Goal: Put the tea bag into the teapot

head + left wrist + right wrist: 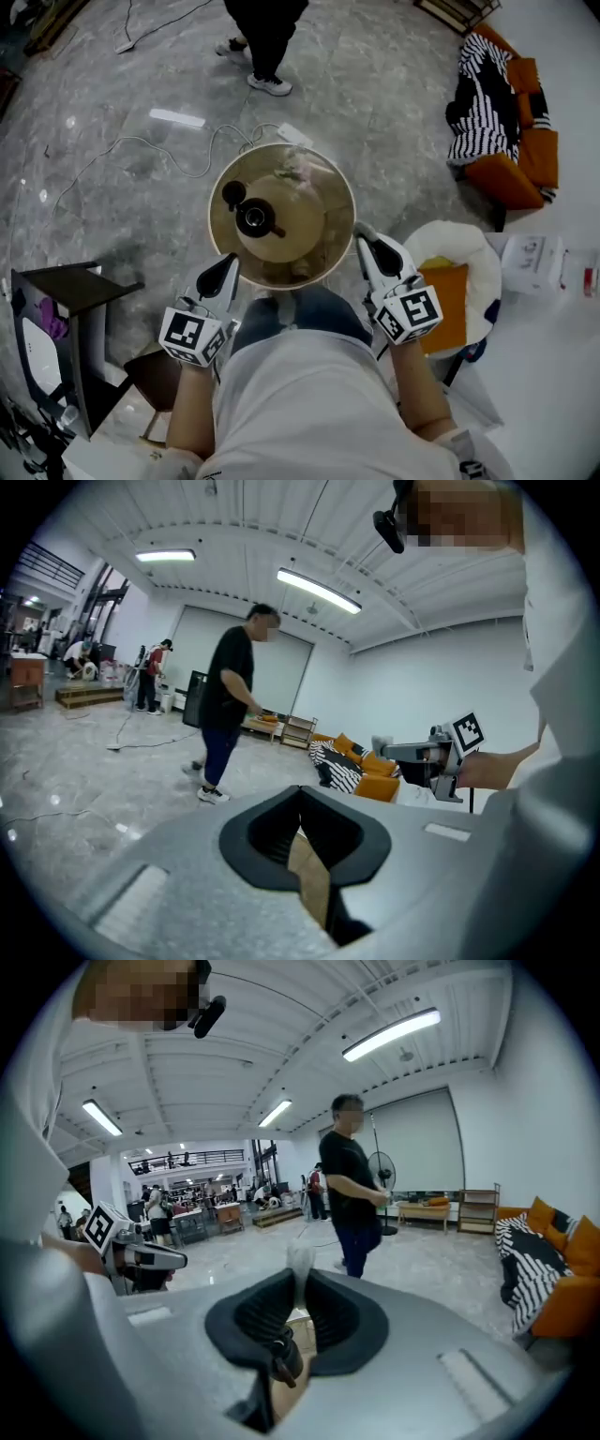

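2 hand-held grippers, 1 teapot, 1 tea bag. Left hand-held gripper [228,264] [300,794]: jaws together, empty, at near-left rim of round table [330,202]. Teapot [255,220] left of table centre. Right hand-held gripper [361,236] [298,1277], near-right rim, clamped on pale tea bag [299,1260].

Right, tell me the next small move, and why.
Probably swing the right gripper forward and left until it hangs over the teapot. Its jaws look closed on a pale, see-through wisp, likely the tea bag. The gripper is only at the near edge of the table, so the bag is not yet above the teapot.
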